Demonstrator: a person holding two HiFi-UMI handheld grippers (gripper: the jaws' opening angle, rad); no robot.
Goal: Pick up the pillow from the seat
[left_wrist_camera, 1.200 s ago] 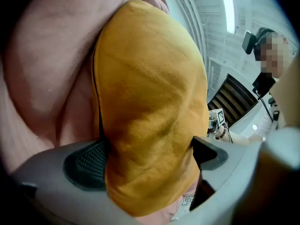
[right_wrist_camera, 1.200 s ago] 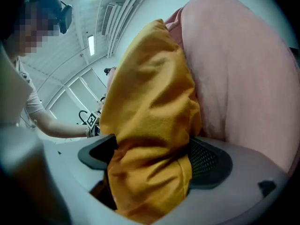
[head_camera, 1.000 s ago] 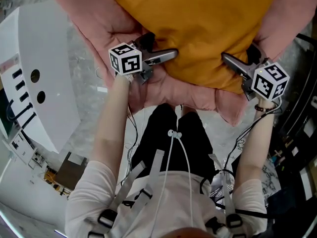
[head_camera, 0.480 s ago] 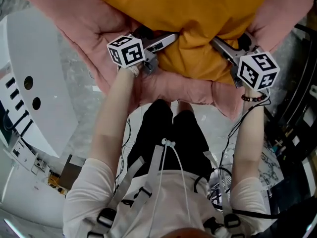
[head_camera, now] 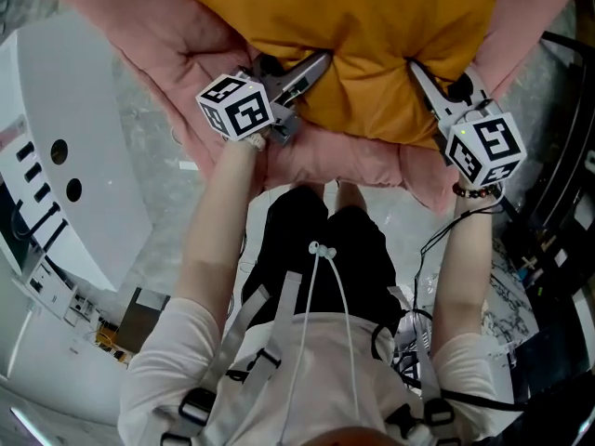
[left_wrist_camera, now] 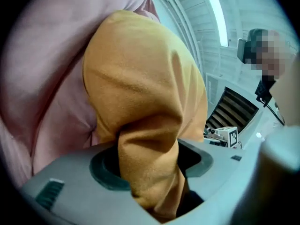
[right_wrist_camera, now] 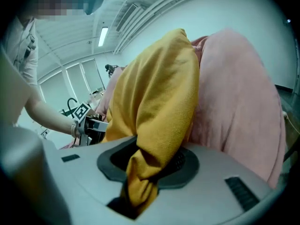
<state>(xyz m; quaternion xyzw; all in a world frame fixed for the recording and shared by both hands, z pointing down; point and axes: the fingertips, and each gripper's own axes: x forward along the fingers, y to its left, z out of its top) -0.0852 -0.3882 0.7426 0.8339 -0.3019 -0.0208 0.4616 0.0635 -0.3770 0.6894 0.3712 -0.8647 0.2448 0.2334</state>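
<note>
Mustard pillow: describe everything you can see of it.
The pillow is mustard-orange, plump and soft, with a fleecy-looking cover and creases. It lies on the pink padded seat, whose padding shows on both sides of it. Its near edge is bunched into folds where the left hand-held gripper and right hand-held gripper pinch it, one towards each end. Both sets of jaws have just been closing on the fabric between them.
</note>
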